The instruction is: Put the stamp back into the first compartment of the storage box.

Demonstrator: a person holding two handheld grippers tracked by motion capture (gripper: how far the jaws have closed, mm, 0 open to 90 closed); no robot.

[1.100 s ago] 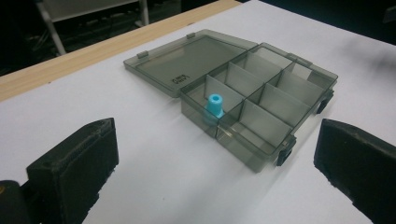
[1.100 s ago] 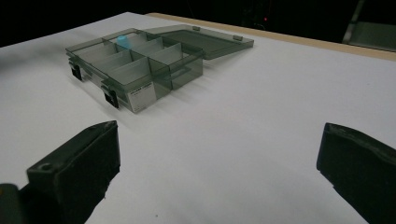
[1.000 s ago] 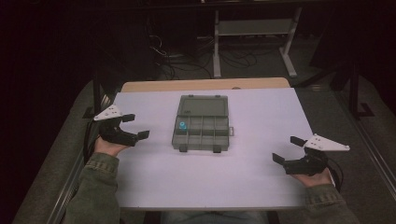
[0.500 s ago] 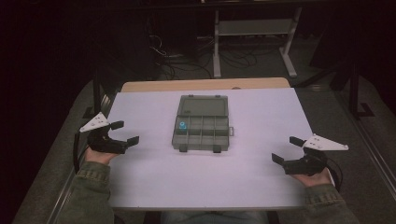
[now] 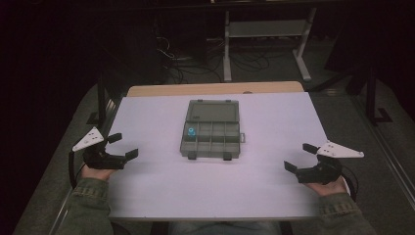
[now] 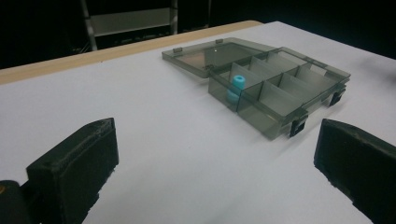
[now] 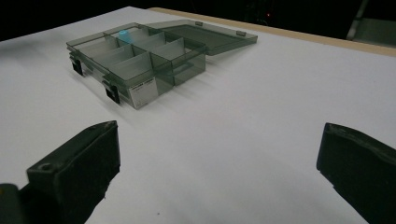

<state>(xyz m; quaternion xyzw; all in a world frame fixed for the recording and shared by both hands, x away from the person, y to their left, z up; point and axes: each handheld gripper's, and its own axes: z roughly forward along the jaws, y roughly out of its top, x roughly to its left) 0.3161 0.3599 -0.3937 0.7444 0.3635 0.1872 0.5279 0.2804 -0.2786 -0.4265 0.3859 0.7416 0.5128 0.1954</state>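
Left tongs (image 5: 122,147) are retreating toward the surface (image 5: 161,196) edge; both tongs, right tongs (image 5: 299,157) included, are gaping empty, awaiting approach to the organizer box (image 5: 211,131).

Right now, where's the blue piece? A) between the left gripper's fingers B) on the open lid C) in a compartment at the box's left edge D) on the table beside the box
C: the blue piece sits inside a left-edge compartment of the open compartment box.
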